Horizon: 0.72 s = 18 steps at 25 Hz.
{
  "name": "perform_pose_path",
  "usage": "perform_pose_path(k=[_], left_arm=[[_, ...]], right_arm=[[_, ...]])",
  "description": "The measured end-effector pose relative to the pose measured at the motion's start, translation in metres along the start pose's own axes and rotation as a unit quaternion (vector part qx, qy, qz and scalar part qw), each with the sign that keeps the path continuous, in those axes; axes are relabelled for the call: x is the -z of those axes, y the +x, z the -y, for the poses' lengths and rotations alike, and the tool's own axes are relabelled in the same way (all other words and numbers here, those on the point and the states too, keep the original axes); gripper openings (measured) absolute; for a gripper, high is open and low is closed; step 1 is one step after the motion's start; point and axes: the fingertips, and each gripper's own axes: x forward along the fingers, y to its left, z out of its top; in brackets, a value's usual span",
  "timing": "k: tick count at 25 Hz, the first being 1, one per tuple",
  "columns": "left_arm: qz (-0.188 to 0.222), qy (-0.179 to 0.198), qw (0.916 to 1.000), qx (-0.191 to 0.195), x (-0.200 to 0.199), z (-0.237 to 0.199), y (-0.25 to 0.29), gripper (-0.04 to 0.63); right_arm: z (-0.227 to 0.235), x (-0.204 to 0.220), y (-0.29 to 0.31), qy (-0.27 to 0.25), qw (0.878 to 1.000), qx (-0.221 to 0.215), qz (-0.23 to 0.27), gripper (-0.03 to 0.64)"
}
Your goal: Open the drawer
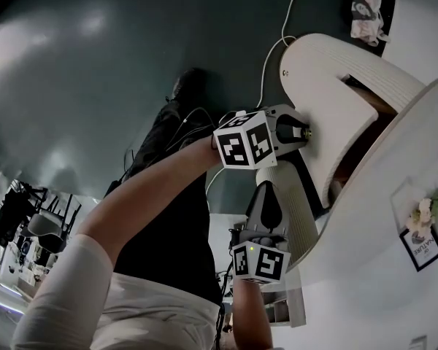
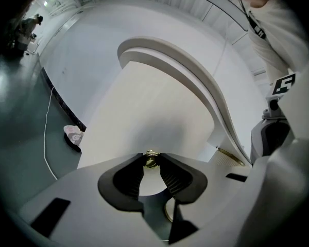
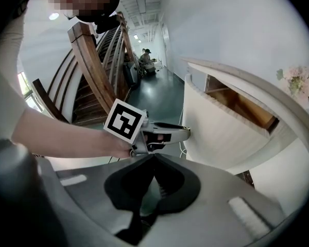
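Note:
The white ribbed drawer front (image 1: 328, 86) stands pulled out from the white cabinet (image 1: 394, 195), and its wooden inside (image 3: 242, 107) shows through the gap. My left gripper (image 1: 306, 132) is shut on the drawer's small brass knob (image 2: 151, 161), with a pad (image 2: 171, 173) pressing on each side. The same grip on the knob shows from the side in the right gripper view, where the left gripper (image 3: 165, 131) reaches the drawer front (image 3: 221, 133). My right gripper (image 1: 266, 195) hangs below the left one, apart from the drawer. Its jaws (image 3: 153, 158) are shut on nothing.
A white cable (image 1: 277, 49) runs over the dark floor to the cabinet, and a crumpled cloth (image 1: 366, 9) lies beside it. A small framed card with flowers (image 1: 422, 232) sits on the cabinet. A wooden staircase (image 3: 92, 60) rises at the left.

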Motion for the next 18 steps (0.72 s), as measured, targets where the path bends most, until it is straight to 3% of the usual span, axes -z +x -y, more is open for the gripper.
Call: perform_pose_path(k=[18], left_arm=[[-0.017, 0.011, 0.9992, -0.035, 0.032, 0.001, -0.077, 0.106]], right_arm=[[-0.057, 0.018, 0.005, 0.005, 1.0, -0.025, 0.0, 0.011]])
